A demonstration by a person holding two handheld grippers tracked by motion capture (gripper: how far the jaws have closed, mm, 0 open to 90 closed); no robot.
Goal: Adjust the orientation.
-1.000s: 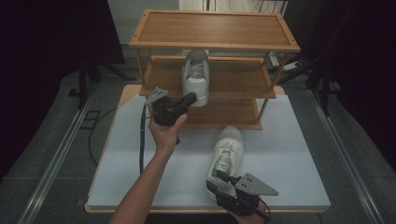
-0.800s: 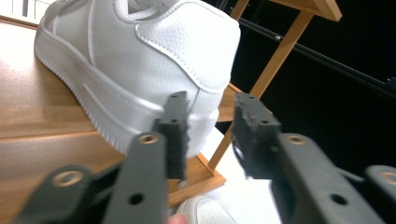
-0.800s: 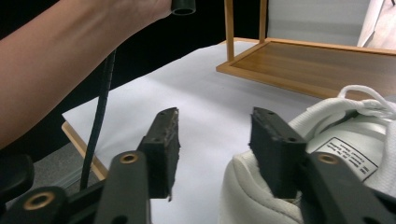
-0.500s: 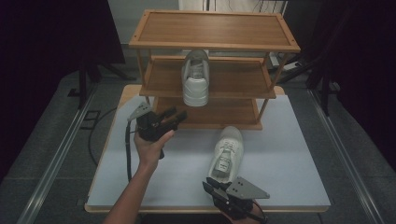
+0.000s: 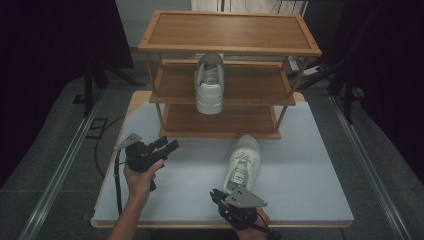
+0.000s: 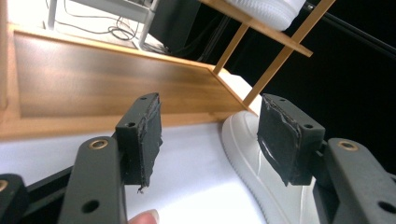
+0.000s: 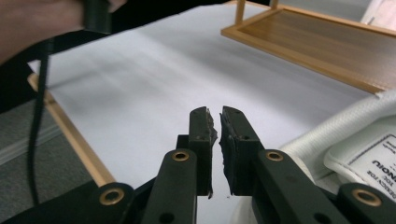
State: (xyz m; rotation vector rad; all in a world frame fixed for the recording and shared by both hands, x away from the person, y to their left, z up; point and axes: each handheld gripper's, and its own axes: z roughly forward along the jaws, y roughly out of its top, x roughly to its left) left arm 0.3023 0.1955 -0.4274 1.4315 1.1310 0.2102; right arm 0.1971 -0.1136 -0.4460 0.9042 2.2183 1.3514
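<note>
Shoes, rack, two grippers: materials and marks

Rack [image 5: 230,30] is pale wood with three slatted-looking shelves, each framed by a raised rim, on thin square posts. Grain runs lengthwise; the finish is matte. It stands at the far half of a white table [image 5: 310,180] edged in light wood.

Shoe on shelf [image 5: 209,82]: white sneaker, smooth upper, ribbed sole rim, on the middle shelf with its heel jutting past the front edge toward the person.

Shoe on table [image 5: 243,162]: same white make, lying just in front of the rack's lowest shelf, toe toward the rack. Right gripper view shows a padded, stitched collar with a rope-like texture and a white tongue label [image 7: 373,161] with black print; only fragments read, "NOIU" and smaller letters seen upside down, brand not legible.

Left gripper [image 5: 167,146]: black metal arms with brass-coloured rivets, rubber pads frayed at the edges. Its jaws have just been opening and stand wide apart with nothing between them. It is held over the table left of the shoe; in the left gripper view the shoe's smooth toe lies beyond the right-hand pad.

Right gripper [image 5: 216,194]: same build, grey three-cornered plate on top. Its jaws have just been closing; the pads stand almost together, a thin slit left, gripping nothing. It sits at the near table edge, just beside the shoe's heel.
</note>
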